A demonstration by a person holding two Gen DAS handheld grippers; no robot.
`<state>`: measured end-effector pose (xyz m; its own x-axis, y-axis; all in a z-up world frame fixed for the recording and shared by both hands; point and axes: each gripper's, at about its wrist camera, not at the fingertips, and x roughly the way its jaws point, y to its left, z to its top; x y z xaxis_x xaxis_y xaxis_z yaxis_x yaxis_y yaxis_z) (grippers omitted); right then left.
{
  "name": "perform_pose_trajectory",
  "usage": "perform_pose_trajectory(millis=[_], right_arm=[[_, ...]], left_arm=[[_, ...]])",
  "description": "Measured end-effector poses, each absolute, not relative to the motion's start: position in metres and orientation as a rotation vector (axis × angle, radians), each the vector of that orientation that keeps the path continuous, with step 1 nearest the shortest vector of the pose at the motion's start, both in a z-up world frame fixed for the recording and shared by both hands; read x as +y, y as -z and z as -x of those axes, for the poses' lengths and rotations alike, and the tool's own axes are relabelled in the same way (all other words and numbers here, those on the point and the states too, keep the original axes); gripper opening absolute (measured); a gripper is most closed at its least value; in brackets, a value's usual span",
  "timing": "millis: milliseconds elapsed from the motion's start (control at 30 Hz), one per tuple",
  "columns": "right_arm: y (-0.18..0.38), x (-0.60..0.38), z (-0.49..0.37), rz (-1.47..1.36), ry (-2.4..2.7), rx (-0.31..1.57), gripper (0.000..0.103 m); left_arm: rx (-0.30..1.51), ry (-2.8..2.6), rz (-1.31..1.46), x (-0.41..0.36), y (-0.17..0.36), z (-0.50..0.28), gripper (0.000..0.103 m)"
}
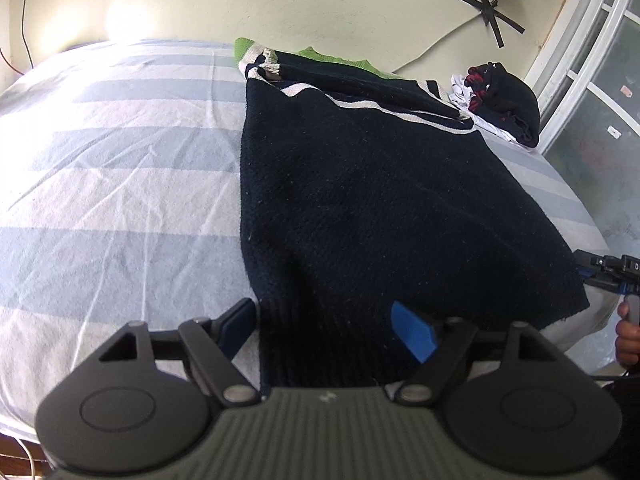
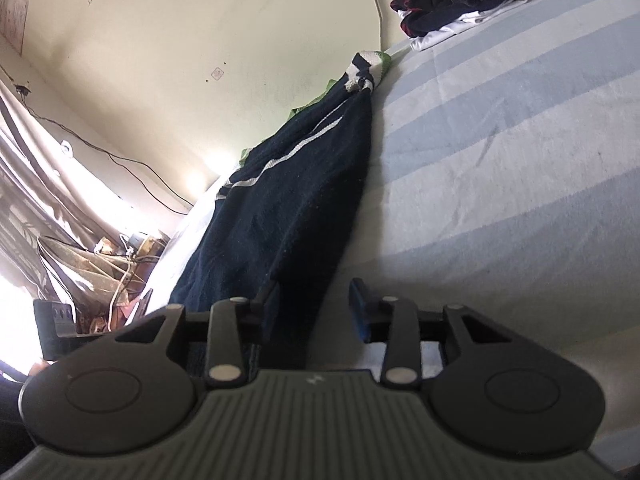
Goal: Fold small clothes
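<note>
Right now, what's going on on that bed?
A person with a handheld claw in each hand is folding a dark navy sweater on the striped bed sheet. The sleeves are already folded across its top. Both the left claw and the right claw sit at the hem nearest the person with their jaws apart, gripping nothing. A pile of other clothes lies at the far corner by the wall.

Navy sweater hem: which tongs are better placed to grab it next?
Probably left. The left tongs stand open straddling the navy sweater hem's corner; the right tongs are narrower, at its side edge.
</note>
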<state>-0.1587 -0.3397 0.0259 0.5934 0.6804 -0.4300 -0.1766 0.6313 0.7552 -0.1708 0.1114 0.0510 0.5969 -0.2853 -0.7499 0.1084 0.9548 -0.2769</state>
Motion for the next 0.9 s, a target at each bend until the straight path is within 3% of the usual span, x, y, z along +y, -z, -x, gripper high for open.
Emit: perform_pose_trajectory(millis=[267,600,900], right_arm=[[-0.030,-0.327,0.169,-0.653,-0.589,0.698,0.064],[-0.029,-0.328,0.167,-0.650,-0.598,0.699,0.065],[-0.035,-0.329,0.168,-0.617,-0.624,0.770,0.063]], left_arm=[[0.901,0.232,0.212,0.110,-0.051,0.172,0.079],[0.907,0.241,0.222,0.112,-0.051,0.172,0.076],[0.937,0.275,0.232,0.115,-0.054,0.177,0.063]])
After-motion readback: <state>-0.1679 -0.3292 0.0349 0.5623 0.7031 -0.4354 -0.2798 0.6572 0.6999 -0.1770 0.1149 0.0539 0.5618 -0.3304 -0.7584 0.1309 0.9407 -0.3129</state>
